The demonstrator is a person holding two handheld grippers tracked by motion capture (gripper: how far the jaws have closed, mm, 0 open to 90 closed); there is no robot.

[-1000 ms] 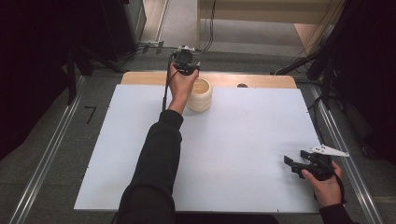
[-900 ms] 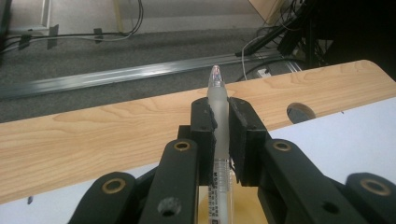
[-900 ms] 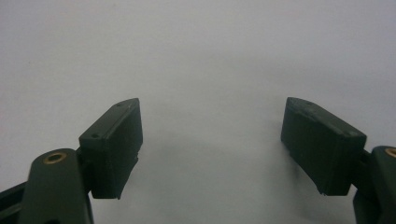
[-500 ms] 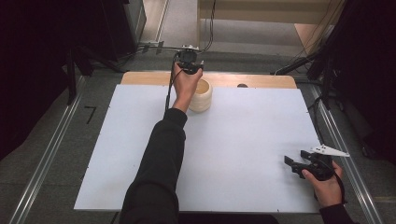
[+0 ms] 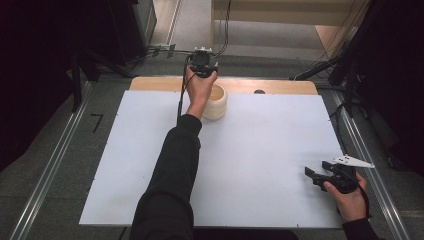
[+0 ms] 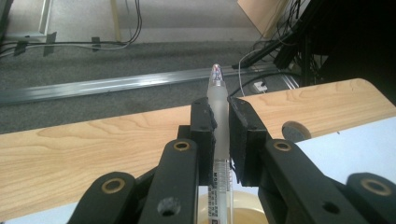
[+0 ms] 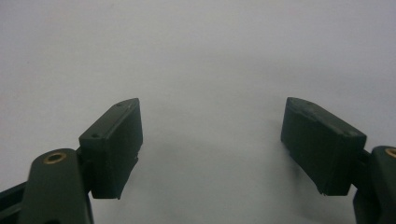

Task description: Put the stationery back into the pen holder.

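A frosted translucent pen (image 6: 220, 126) stands upright between the jaws of my left gripper (image 6: 221, 122), which is shut on it. Below the jaws the pale rim of a cream cup (image 6: 243, 205) shows. In the high view the left gripper (image 5: 202, 62) is held above that cream cup (image 5: 216, 102) near the far edge of the white table (image 5: 260, 145). My right gripper (image 5: 312, 176) rests low at the near right of the table, its jaws wide apart. In the right gripper view the right gripper (image 7: 210, 140) is open over bare white surface.
A wooden strip (image 5: 280, 86) with a dark round hole (image 5: 259, 91) runs along the table's far edge. Cables (image 6: 130, 23) and a metal rail (image 6: 116, 84) lie on the grey floor beyond. Dark equipment stands at both sides.
The left gripper has shifted slightly over the cup; the right gripper has stayed where it was.
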